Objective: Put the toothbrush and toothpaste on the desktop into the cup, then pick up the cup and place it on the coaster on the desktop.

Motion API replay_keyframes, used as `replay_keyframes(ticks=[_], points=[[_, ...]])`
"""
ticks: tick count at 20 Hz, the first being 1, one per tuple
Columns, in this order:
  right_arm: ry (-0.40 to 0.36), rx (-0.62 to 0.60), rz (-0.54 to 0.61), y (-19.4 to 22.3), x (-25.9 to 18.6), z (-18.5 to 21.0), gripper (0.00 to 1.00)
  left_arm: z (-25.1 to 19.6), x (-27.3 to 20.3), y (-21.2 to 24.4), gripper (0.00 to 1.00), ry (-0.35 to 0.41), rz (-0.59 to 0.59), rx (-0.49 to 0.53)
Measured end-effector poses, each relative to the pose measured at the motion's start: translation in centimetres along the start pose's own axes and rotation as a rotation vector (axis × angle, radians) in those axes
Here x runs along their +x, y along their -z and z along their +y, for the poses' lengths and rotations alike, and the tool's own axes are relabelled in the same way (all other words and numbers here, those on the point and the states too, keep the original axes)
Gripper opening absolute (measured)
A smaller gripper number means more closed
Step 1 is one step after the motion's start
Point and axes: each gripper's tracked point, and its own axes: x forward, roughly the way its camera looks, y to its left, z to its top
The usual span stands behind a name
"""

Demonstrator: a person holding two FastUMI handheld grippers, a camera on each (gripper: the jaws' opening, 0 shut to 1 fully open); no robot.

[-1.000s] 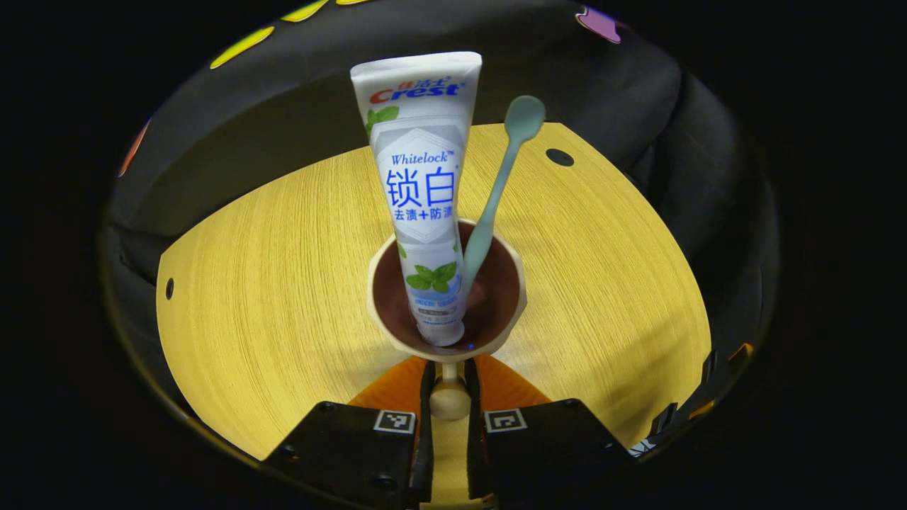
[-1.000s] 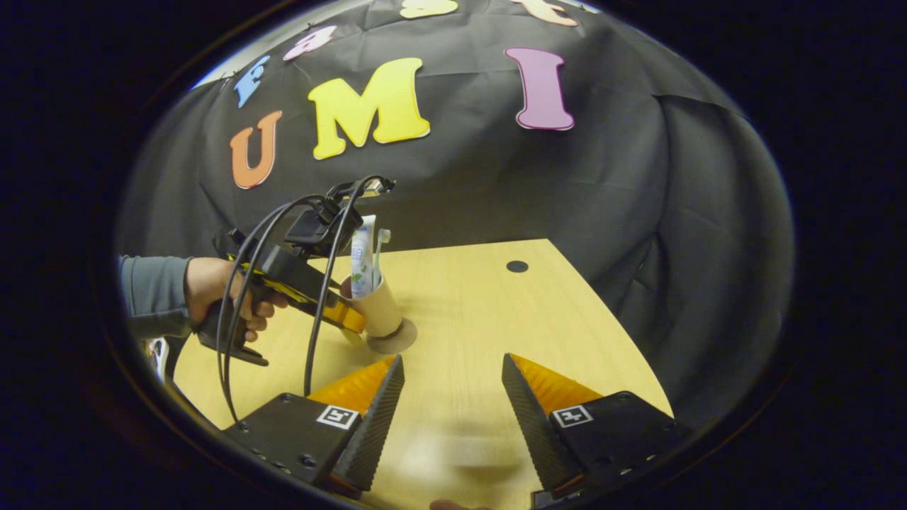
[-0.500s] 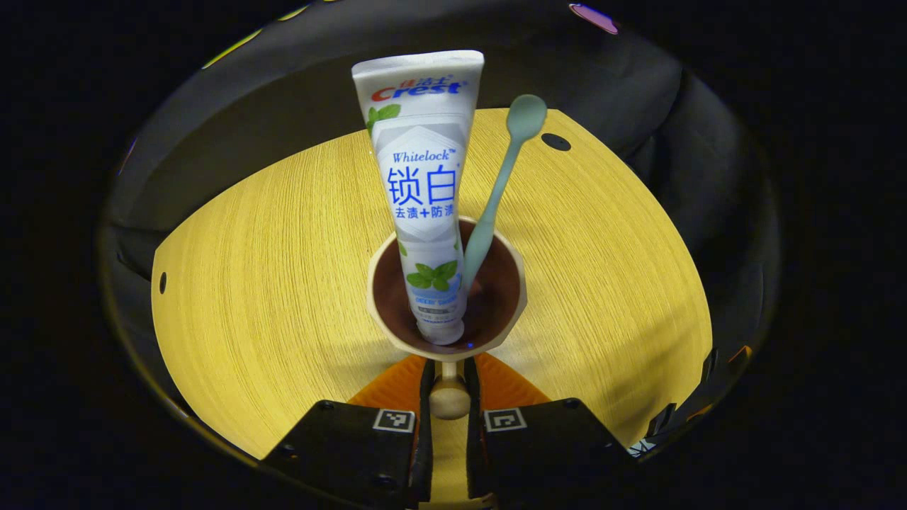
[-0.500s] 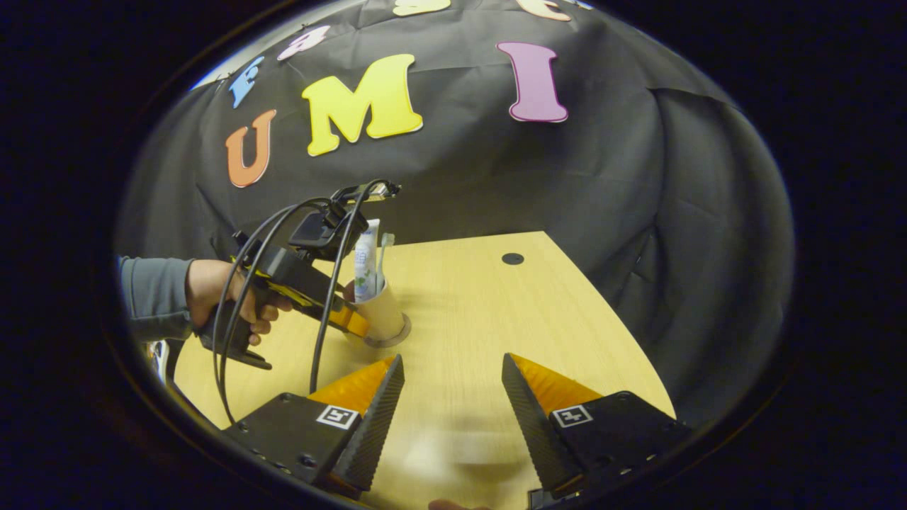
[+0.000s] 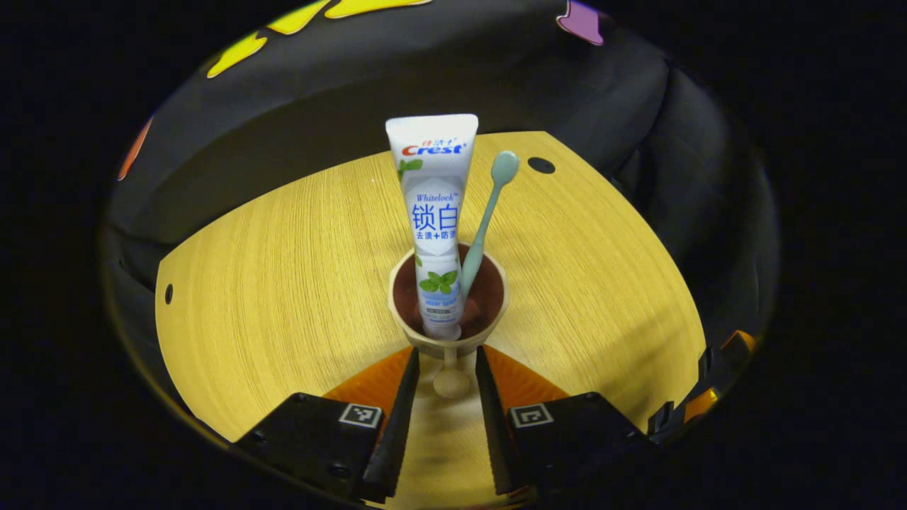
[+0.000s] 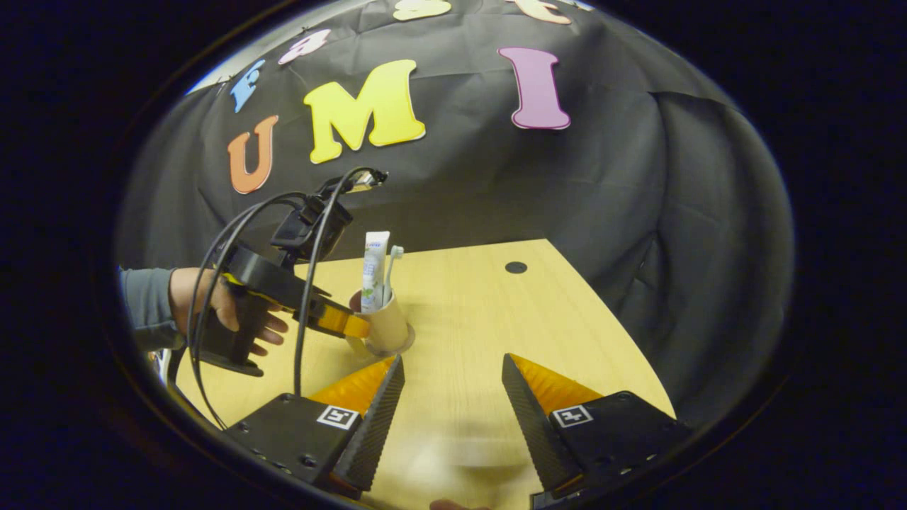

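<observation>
A beige cup (image 5: 490, 301) with a brown inside stands on the wooden table, holding a white toothpaste tube (image 5: 434, 212) and a pale green toothbrush (image 5: 489, 212), both upright. My left gripper (image 5: 445, 354) is open, and the cup's handle (image 5: 451, 382) lies between its fingers without touching them. In the right gripper view the cup (image 6: 388, 327) rests on a round coaster (image 6: 407, 346), with the left gripper (image 6: 341, 324) beside it, held by a hand (image 6: 227, 312). My right gripper (image 6: 453, 368) hovers open over bare table, nearer than the cup, with nothing in it.
The wooden table (image 5: 283, 283) has a dark round hole (image 5: 541, 165) near its far right corner and another (image 5: 168, 293) at its left edge. Black cloth walls close in behind and to the right. Cables (image 6: 241, 234) loop over the left gripper.
The left gripper lowered the cup onto the coaster, then opened its fingers off the handle and drew back a little. The right gripper stayed where it was.
</observation>
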Motion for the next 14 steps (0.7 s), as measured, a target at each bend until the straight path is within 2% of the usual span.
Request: replay_keyframes(ticks=[1, 2, 3, 4, 5, 7, 8, 9, 10, 14], points=[[-0.001, -0.013, -0.009, -0.3, 0.1, 0.3, 0.84, 0.0, -1.0, -0.1, 0.55, 0.007, -0.022, -0.014], [-0.003, -0.025, -0.020, -0.6, 0.2, 0.4, 0.84, 0.4, -1.9, -0.3, 0.70, 0.007, -0.047, -0.025], [-0.006, -0.035, -0.035, -1.2, 0.0, 0.9, 0.82, 0.9, -3.1, -0.2, 0.65, 0.005, -0.072, -0.036], [-0.008, -0.044, -0.052, -1.9, 0.0, 1.2, 0.83, 1.4, -4.2, -0.3, 0.75, 0.005, -0.096, -0.050], [-0.013, -0.053, -0.069, -2.3, -0.1, 1.6, 0.83, 2.0, -5.4, -0.4, 0.79, -0.001, -0.120, -0.063], [-0.021, -0.076, -0.101, -3.3, -0.3, 2.3, 0.84, 3.6, -7.8, -0.5, 0.80, -0.029, -0.173, -0.073], [-0.026, -0.087, -0.116, -3.7, -0.5, 2.7, 0.84, 4.5, -9.1, -0.5, 0.84, -0.041, -0.201, -0.076], [-0.031, -0.096, -0.129, -3.9, -0.5, 3.2, 0.83, 5.4, -10.4, -0.5, 0.96, -0.058, -0.231, -0.081], [-0.037, -0.103, -0.139, -4.2, -0.7, 3.7, 0.83, 6.3, -11.8, -0.6, 0.93, -0.069, -0.262, -0.089], [-0.076, -0.137, -0.207, -5.6, -1.7, 6.4, 0.84, 9.3, -16.1, -0.4, 0.92, -0.135, -0.399, -0.116]])
